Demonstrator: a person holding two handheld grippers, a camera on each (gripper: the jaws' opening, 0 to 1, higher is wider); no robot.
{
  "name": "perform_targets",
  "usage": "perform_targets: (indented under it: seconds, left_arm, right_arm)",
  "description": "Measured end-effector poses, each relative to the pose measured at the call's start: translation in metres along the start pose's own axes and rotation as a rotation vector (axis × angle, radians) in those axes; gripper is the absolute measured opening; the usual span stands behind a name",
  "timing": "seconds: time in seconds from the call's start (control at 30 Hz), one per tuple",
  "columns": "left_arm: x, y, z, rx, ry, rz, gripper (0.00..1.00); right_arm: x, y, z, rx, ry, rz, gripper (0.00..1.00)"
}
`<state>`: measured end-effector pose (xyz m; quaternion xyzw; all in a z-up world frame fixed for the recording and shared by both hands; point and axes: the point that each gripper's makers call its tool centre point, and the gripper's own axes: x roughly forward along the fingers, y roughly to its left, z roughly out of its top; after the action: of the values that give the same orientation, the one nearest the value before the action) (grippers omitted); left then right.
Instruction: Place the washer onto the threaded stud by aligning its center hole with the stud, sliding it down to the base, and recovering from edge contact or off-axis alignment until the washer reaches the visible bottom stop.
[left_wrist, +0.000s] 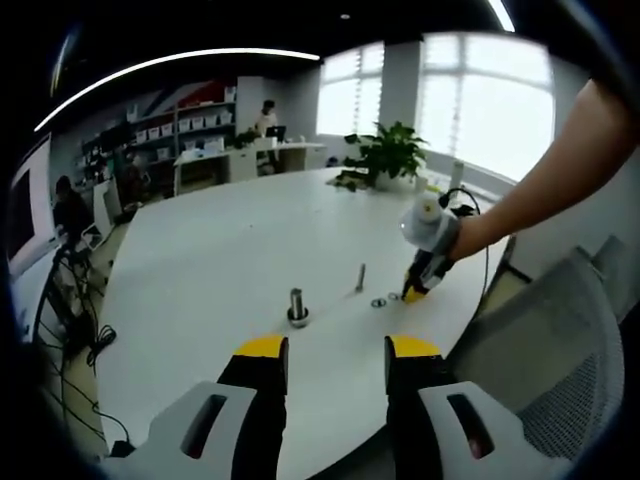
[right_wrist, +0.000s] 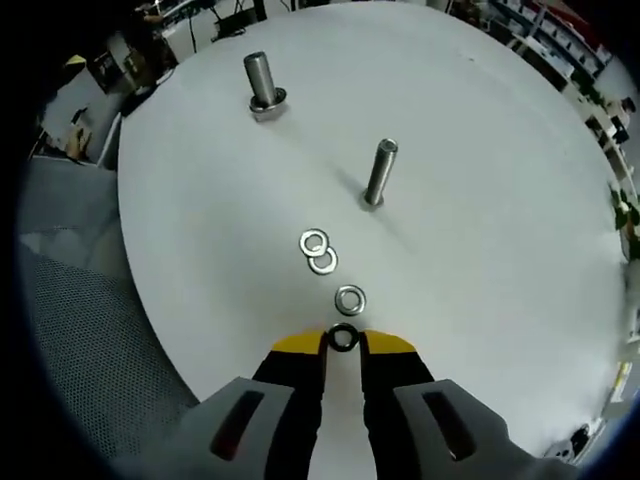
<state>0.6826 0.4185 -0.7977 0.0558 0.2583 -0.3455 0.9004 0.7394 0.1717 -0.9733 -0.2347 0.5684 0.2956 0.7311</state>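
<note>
Dark ring-shaped washer (right_wrist: 343, 337) (flat) between claw tips

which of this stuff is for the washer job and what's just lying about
For the job: dark washer between the right hand-held gripper tips; thin stud; thick stud; three spare washers.

Lying about: potted plant; mesh chair; shelves.
</note>
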Motion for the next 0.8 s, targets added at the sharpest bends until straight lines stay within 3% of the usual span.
perform_targets:
  seconds: [0.17, 0.4, 0.53, 0.7, 0.8]
  left_arm:
    - [0.0012, -0.0012, -0.0027, 0.01, 0.016, -0.002, 0.36]
    - [0.0007, -0.0009, -0.0023, 0.016, 0.015, 0.001, 0.35]
    - [0.0009, -0.0006, -0.0023, 0.01, 0.014, 0.0, 0.35]
    - [0.0001, 0.0001, -0.0016, 0.008, 0.01, 0.005, 0.35]
    - [-0.0006, 0.0014, -0.0018, 0.005, 0.009, 0.009, 0.35]
  right_arm:
    - [0.0027, -0.003, 0.0007, 0.014, 0.046, 0.005, 0.16]
    - [0.0005, -0.0015, -0.0008, 0.051, 0.037, -0.001, 0.15]
    - [0.0008, 0.001, 0.0004, 0.038, 0.065, -0.019, 0.15]
    - [0.0006, -0.0012, 0.0, 0.121, 0.092, -0.028, 0.15]
    - [0.001, -0.0002, 0.0004, 0.118, 0.107, -0.034, 0.14]
